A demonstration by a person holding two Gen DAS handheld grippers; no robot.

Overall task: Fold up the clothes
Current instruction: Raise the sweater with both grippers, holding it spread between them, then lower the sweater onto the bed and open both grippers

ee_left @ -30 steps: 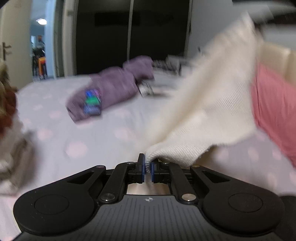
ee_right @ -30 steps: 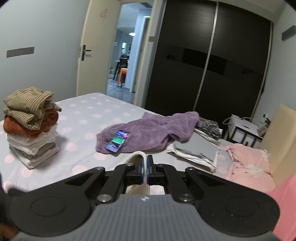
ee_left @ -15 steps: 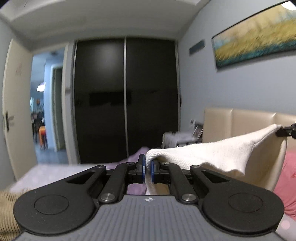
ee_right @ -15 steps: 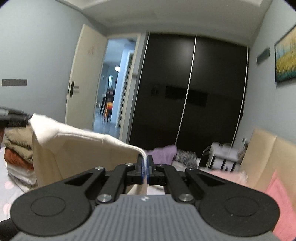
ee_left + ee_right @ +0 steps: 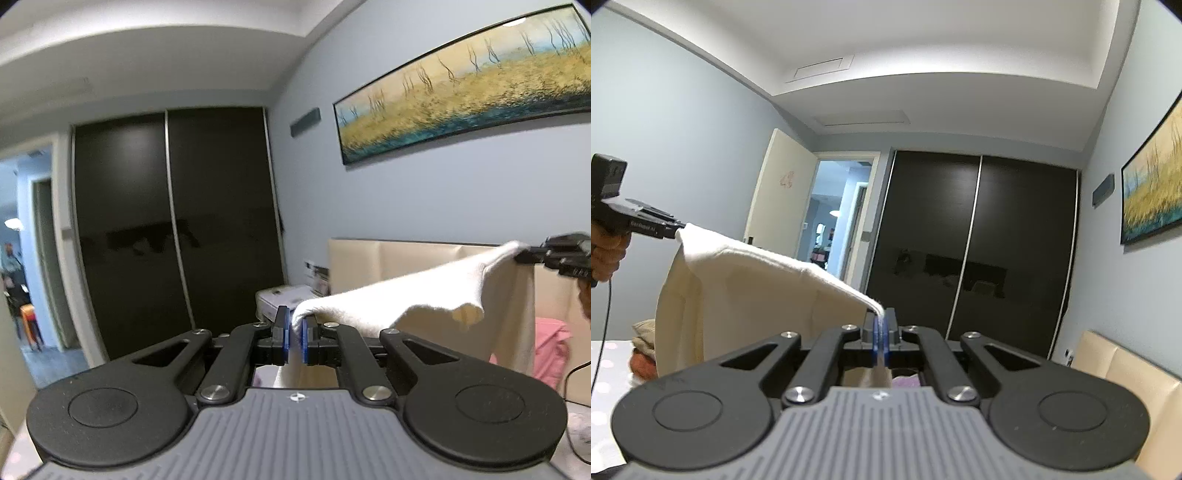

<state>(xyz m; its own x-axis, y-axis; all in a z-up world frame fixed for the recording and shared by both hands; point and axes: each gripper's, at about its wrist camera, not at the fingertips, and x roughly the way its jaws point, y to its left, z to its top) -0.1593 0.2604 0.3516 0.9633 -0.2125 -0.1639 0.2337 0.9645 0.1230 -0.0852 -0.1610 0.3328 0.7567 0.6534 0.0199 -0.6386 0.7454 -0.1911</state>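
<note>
Now the cream garment hangs in the air, stretched between the two grippers; a second ago it was still dragging over the bed with the left gripper low beside it. The left gripper pinches one corner between its fingers, and the right gripper has its fingers pressed tight on the other corner, cloth running through them. Both views have tipped up from the bedspread to the walls and ceiling. Lifted and spread like this, the garment looks ready to be shaken flat and laid down for its first fold.

Only a strip of the dotted bed shows, at the left, with a stack of folded clothes behind the hanging cloth. Beyond are a dark wardrobe, an open door, a long painting and a padded headboard.
</note>
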